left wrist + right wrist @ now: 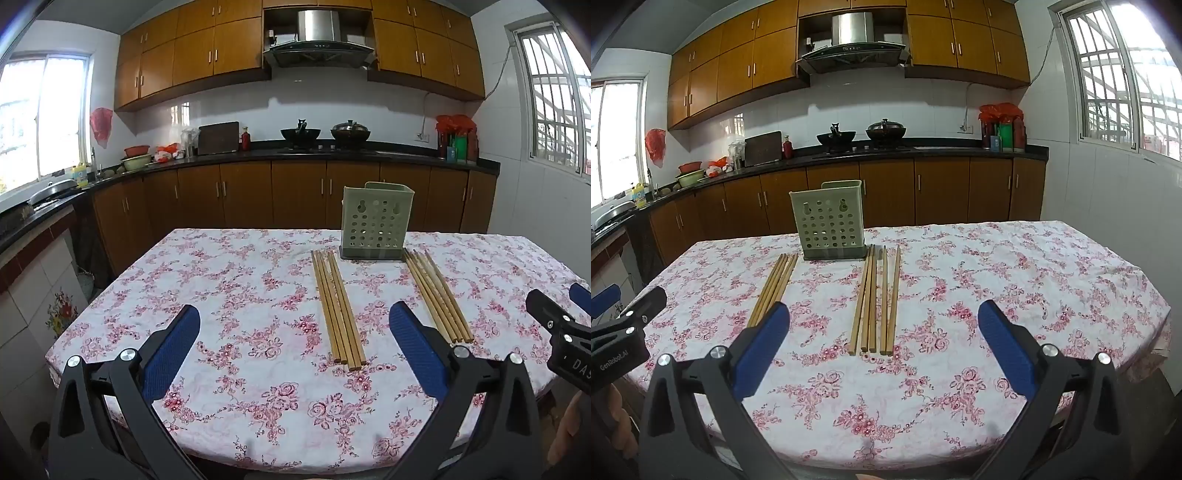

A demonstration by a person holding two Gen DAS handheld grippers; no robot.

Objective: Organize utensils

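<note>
Wooden chopsticks (338,310) lay light, stiff and roll-prone; mid-length pinching looked best. Left gripper (293,345) and right gripper (882,345) gaped empty.

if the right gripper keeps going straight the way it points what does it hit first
Most likely the right-hand bunch of chopsticks, which lies dead ahead between the open right gripper fingers on the tablecloth; depth is hard to judge.
</note>
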